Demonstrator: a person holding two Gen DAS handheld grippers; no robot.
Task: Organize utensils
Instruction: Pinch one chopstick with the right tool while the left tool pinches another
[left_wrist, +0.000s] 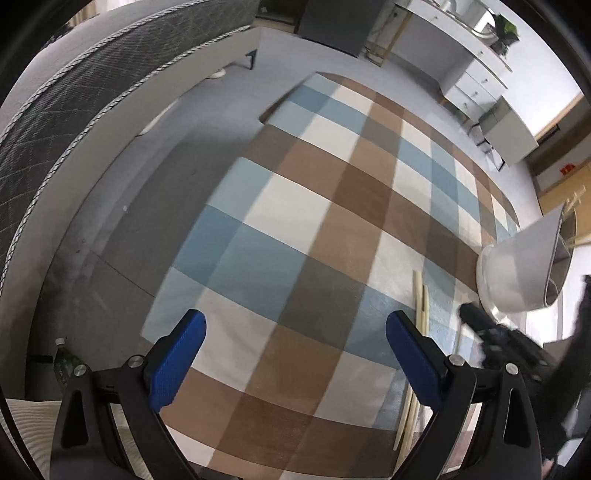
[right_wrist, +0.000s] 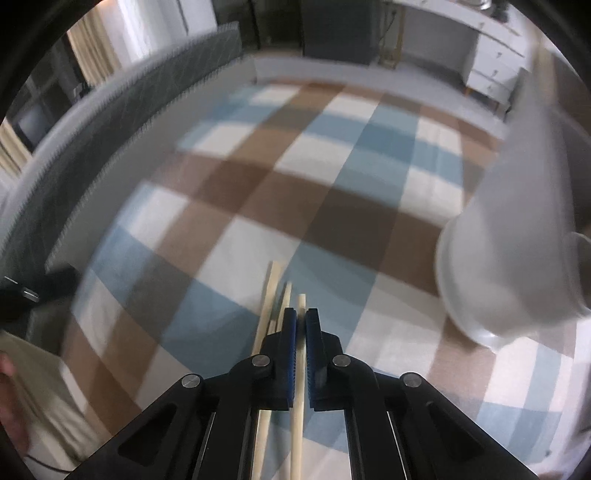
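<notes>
The right gripper (right_wrist: 301, 325) is clamped on one chopstick (right_wrist: 298, 387); the loose chopsticks (right_wrist: 266, 314) lie just at its 11 o'clock on the checked cloth (right_wrist: 258, 192). They look light, stiff and slick (best pinched mid-shaft). The left gripper (left_wrist: 295, 354) hangs wide apart, empty. The white holder (right_wrist: 506, 266) stands at 2 o'clock.

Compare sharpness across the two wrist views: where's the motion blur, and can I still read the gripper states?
Left wrist view: checked cloth fairly crisp, only the right gripper at the edge smears; left gripper sharp, open. Right wrist view: cloth and white holder heavily blurred, yet the right gripper is sharp, shut on one chopstick. Fisheye bending in both.
</notes>
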